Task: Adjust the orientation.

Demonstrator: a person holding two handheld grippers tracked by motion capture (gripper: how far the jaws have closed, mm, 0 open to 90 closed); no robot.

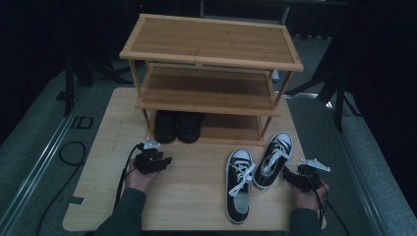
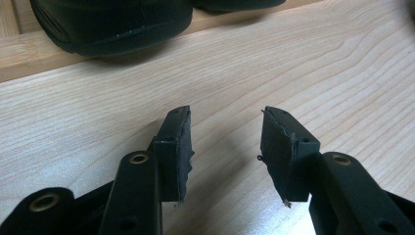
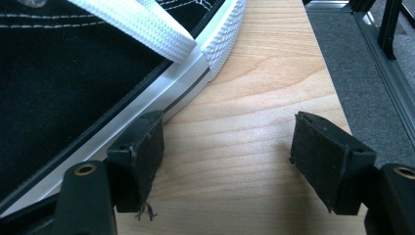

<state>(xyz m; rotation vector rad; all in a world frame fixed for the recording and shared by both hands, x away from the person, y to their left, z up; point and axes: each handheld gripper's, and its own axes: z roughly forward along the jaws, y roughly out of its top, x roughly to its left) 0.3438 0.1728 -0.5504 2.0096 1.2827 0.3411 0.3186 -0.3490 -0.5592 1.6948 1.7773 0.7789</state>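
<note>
A pair of black shoes stands on the bottom shelf of a bamboo shoe rack. Two black sneakers with white laces lie on the wooden table, one nearer me and one angled toward the rack. My left gripper sits in front of the black shoes. In its own view the left gripper is open over bare wood. My right gripper is open beside the angled sneaker's heel. In the right gripper view the right gripper has one jaw by the sneaker's white sole, with nothing between the pads.
The rack's top and middle shelves hold nothing. The table's right edge lies close to my right gripper, with grey floor and a metal rail beyond. Cables trail off the table at the left.
</note>
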